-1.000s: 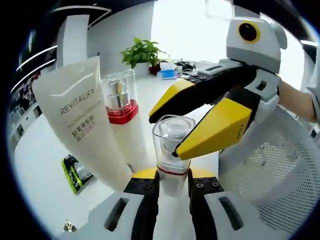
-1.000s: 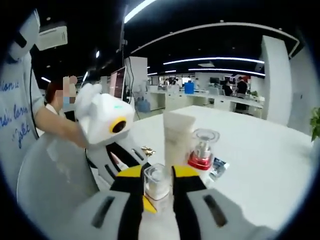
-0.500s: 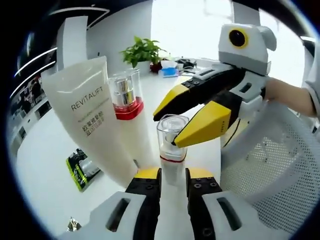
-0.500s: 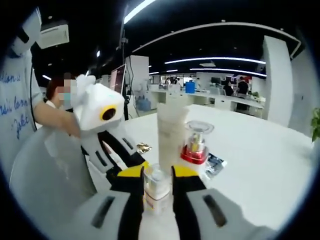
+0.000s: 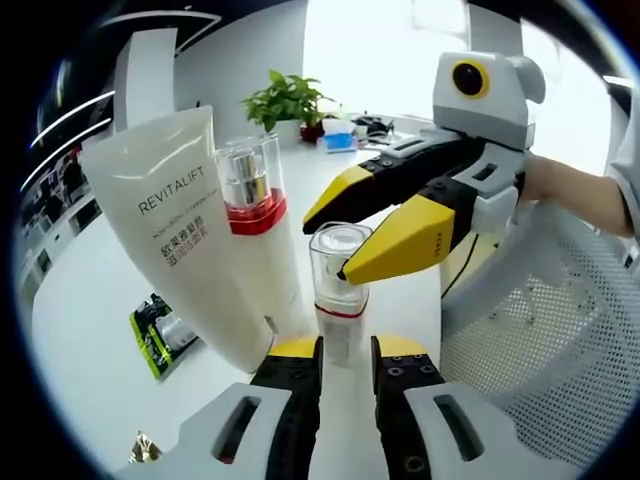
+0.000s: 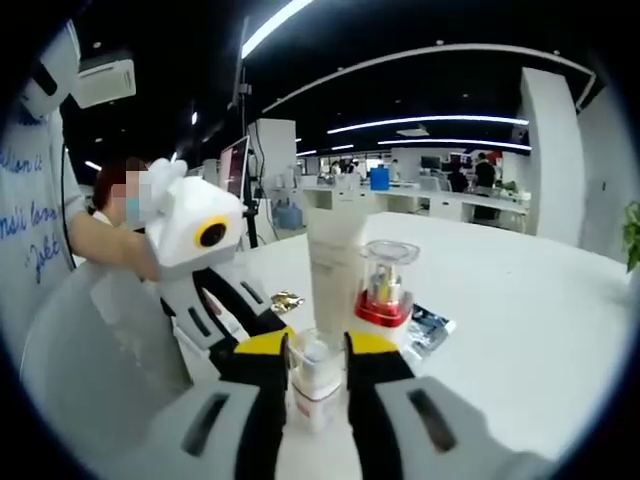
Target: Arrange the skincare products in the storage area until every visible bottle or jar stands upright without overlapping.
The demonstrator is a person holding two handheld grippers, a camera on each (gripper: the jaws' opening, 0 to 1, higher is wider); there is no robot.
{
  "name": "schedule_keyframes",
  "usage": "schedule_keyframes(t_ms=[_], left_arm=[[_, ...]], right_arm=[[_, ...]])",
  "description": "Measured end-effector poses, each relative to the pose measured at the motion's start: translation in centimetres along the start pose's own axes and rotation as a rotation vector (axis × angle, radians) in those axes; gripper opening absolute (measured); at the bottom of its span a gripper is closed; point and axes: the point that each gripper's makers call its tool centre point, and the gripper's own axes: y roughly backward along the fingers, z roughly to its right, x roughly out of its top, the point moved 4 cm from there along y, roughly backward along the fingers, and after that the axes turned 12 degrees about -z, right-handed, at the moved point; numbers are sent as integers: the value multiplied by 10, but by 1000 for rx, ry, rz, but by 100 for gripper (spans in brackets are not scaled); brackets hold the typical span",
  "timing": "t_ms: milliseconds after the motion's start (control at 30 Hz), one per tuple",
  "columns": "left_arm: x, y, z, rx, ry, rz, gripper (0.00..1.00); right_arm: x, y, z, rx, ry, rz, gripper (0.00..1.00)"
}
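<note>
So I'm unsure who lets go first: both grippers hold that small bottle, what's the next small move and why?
Probably open the right gripper. Its yellow jaws pinch the clear cap of the small bottle, while the left gripper already clamps the body upright beside the Revitalift tube and the red-collared bottle. One hold seems enough.

Left tool (image 5: pixel 345 350) clamped low – right tool (image 5: pixel 340 250) pinching from above

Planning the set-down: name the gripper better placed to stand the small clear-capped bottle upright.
Left. The left gripper holds the small bottle upright by its body; the right gripper only pinches its clear cap.
</note>
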Motion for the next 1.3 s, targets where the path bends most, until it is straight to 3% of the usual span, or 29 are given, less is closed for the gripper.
schedule_keyframes(t_ms=[133, 967, 1300], left_arm=[[0, -1, 0, 1, 5, -2, 15], [1, -3, -7, 32, 12, -1, 10], [1, -3, -14, 73, 29, 1, 5]], right_arm=[[-2, 0, 1, -3, -2, -10, 28], [-23, 6, -5, 28, -68, -49, 24], [-44, 3, -4, 12, -69, -128, 21]])
